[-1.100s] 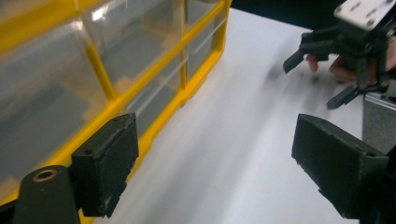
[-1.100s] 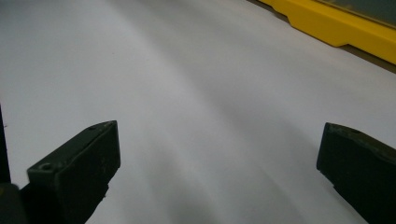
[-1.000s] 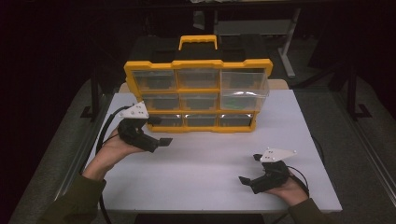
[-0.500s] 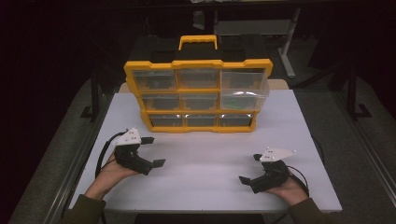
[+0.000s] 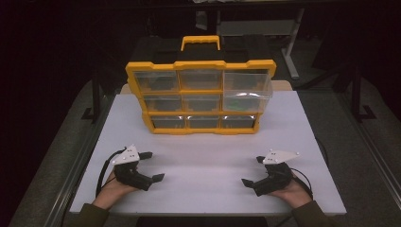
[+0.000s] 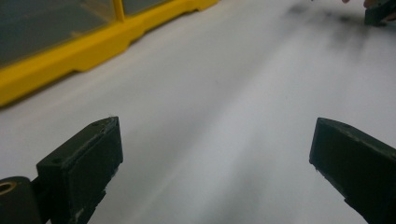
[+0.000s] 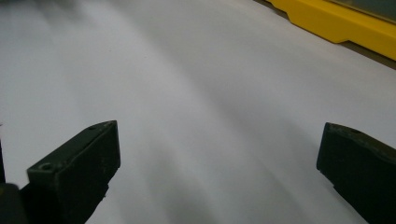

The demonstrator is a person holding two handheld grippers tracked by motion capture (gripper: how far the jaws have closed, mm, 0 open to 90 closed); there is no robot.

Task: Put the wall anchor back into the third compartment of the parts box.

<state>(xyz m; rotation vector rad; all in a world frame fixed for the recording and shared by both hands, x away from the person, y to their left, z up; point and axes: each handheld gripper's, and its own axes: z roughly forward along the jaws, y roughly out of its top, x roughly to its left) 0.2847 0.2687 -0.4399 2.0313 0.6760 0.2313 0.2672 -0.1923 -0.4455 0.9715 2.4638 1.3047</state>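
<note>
High view: a white bench (image 5: 208, 156) stands in a dark room, with grey floor (image 5: 56, 156) along both sides and black frame legs beyond its far corners. A yellow organiser (image 5: 201, 97) stands upright near the far edge, roughly centred, handle (image 5: 200, 42) on top. Its front has three rows of three clear drawers; the top-right drawer (image 5: 247, 87) sits pulled out toward the near side, the others flush.

The left hand-held gripper (image 5: 150, 166) rests low near the near-left corner, held in the left hand (image 5: 111, 187), its cable (image 5: 101, 170) looping toward the left edge. The right hand-held gripper (image 5: 253, 171) rests near the near-right corner in the right hand (image 5: 288, 191). Both point inward, toward the bench's middle; both have jaws spread wide and hold nothing. Each is well apart from the organiser.

Left gripper view: the jaws stand far apart over bare white surface; the organiser's yellow base (image 6: 70, 56) runs along the upper left, and the other gripper shows dark at the top right.

Right gripper view: the jaws stand far apart over bare surface; the yellow base (image 7: 341, 25) crosses the upper right corner.

Open room: a broad bare strip lies between the organiser's base and the grippers, and between the two grippers. Both hands lie close to the near edge.
</note>
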